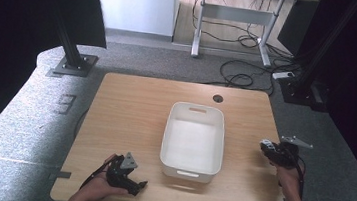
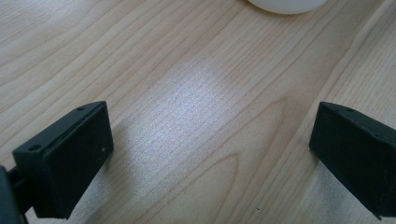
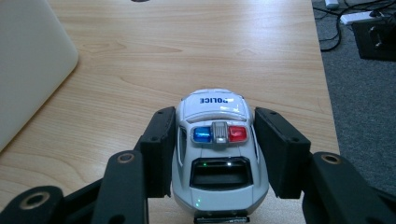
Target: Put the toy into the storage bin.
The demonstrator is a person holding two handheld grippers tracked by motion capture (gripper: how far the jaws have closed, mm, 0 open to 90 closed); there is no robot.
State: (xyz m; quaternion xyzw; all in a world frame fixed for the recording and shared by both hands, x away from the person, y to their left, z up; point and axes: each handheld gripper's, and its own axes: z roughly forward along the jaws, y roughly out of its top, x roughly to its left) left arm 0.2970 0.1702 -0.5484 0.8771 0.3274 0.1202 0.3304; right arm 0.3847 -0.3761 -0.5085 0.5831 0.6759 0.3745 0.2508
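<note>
Toy police car (image 3: 217,149), white, red-blue lightbar, clamped by right gripper (image 3: 212,151)

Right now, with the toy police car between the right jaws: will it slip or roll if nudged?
The toy police car looks like glossy hard plastic, so probably stiff, light and somewhat slippery. The right gripper flanks its smooth sides; it may squirt forward. Set down, it likely rolls.

The left gripper (image 2: 210,149) looks down on a light wooden tabletop (image 2: 196,60) whose grain runs slantwise from lower left to upper right. Its two black jaws stand wide apart, one at the lower left and one at the lower right, with nothing between them but bare wood and a pale sheen of reflected light. Ahead of the jaws, at the top edge, the rounded rim of a white object (image 2: 285,5) just shows.
</note>
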